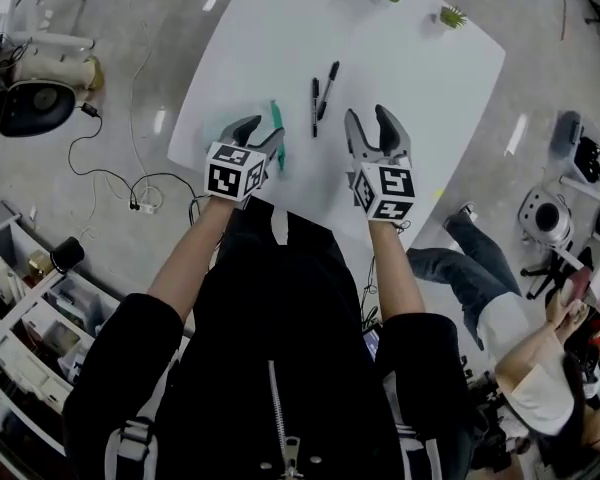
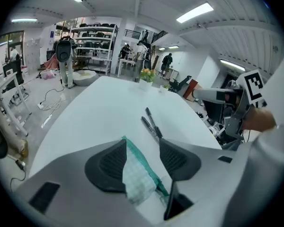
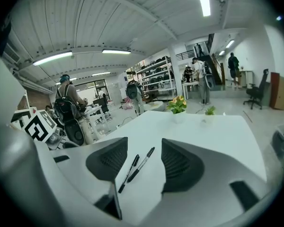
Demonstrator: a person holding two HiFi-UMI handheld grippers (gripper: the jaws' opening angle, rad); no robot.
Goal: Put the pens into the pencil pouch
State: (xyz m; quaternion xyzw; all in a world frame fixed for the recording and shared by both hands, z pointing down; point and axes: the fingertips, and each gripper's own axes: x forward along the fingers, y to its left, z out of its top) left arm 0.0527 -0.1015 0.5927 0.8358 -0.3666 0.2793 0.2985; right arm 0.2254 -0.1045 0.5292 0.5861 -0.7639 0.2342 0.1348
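Pouch [image 2: 136, 176] lies on the table [image 1: 420, 58] between the left gripper's [image 1: 263, 133] parted jaws, against one pad and not pinched. Best to close on its edge first, so the mouth holds steady. Two pens [image 1: 314, 108] lie just beyond it. Right gripper [image 1: 368, 115], jaws spread and empty, should take one pen mid-barrel, squarely.
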